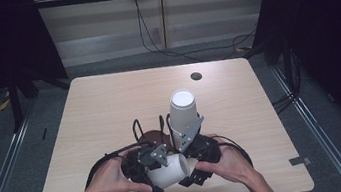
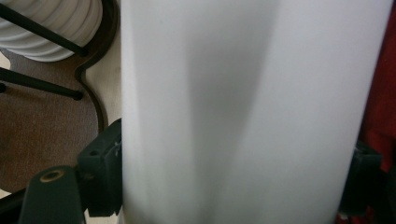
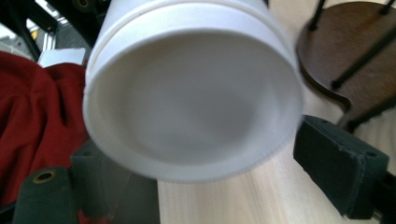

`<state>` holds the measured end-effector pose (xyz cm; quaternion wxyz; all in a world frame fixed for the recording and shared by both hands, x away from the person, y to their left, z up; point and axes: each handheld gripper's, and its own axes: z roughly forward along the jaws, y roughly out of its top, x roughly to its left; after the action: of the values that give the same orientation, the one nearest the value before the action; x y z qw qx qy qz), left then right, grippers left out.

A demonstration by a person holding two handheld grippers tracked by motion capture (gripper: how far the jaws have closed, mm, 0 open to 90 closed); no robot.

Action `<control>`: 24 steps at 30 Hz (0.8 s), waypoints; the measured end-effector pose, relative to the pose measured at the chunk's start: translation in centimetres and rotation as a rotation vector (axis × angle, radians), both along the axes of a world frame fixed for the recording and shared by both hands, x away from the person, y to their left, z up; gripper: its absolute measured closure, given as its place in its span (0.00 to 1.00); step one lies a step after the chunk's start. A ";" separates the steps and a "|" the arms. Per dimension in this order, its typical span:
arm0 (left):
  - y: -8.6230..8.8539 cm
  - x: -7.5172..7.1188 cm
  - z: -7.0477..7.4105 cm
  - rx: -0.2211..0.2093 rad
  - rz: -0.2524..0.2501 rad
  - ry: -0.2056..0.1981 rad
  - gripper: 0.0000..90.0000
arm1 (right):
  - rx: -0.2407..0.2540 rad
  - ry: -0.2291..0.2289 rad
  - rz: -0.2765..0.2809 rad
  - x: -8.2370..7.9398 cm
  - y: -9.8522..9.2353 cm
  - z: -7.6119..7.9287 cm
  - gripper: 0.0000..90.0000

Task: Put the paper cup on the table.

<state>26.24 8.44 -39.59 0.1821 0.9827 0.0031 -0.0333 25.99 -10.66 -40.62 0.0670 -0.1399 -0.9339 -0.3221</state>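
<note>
High view: a white paper cup (image 1: 171,170) lies on its side near the table's (image 1: 109,104) front edge, pinched across its wall by the left gripper (image 1: 150,172); left gripper view has both black pads pressed on its smooth white wall (image 2: 243,112); right gripper (image 1: 196,165) faces the cup's recessed base (image 3: 196,102), its jaws spread and apart from it; a stack of white cups (image 1: 181,114) stands in a dark wire-and-wood holder (image 1: 151,136); pale wood tabletop, grey carpet (image 1: 313,121), dark curtains.
</note>
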 end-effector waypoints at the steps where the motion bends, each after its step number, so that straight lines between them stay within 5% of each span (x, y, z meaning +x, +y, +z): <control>1: 0.0 0.0 0.0 0.001 0.000 -0.002 0.19 | 0.000 0.000 0.000 0.0 0.0 0.0 0.17; 8: -0.1 0.3 -1.1 0.034 -0.006 0.019 0.19 | -0.020 0.017 0.021 -0.2 1.0 -0.5 0.17; 24: -0.9 0.2 -2.2 0.029 -0.006 0.030 0.19 | -0.011 0.043 0.038 -0.2 1.7 -0.7 0.18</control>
<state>26.44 7.58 -41.82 0.1675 0.9847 0.0033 -0.0484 25.79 -8.94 -41.29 0.0923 -0.1292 -0.9365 -0.3127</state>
